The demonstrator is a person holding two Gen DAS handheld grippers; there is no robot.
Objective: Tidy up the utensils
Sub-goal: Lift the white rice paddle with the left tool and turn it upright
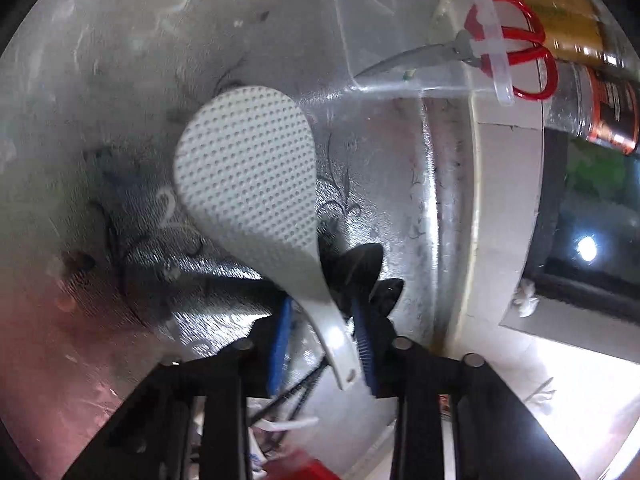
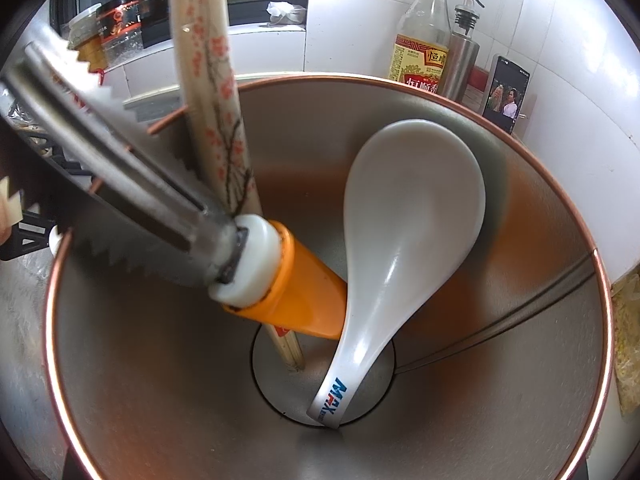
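In the left wrist view, my left gripper [image 1: 324, 344] is shut on the handle of a white dimpled rice paddle [image 1: 248, 176], held up in front of a foil-covered surface [image 1: 120, 80]. Its blue finger pads [image 1: 362, 340] press the handle from both sides. In the right wrist view, I look down into a steel utensil holder with a copper rim [image 2: 520, 280]. Inside stand a white ceramic spoon [image 2: 408, 216], an orange-handled serrated tool [image 2: 296, 292] and wrapped chopsticks [image 2: 212, 80]. The right gripper's fingers are not in view.
Red-handled scissors [image 1: 516, 44] hang in a clear plastic holder [image 1: 400, 32] at the upper right of the left wrist view, beside jars [image 1: 600, 100]. Behind the holder stand a vinegar bottle [image 2: 424, 36], a steel oil bottle [image 2: 462, 52] and a phone [image 2: 506, 92] against white tiles.
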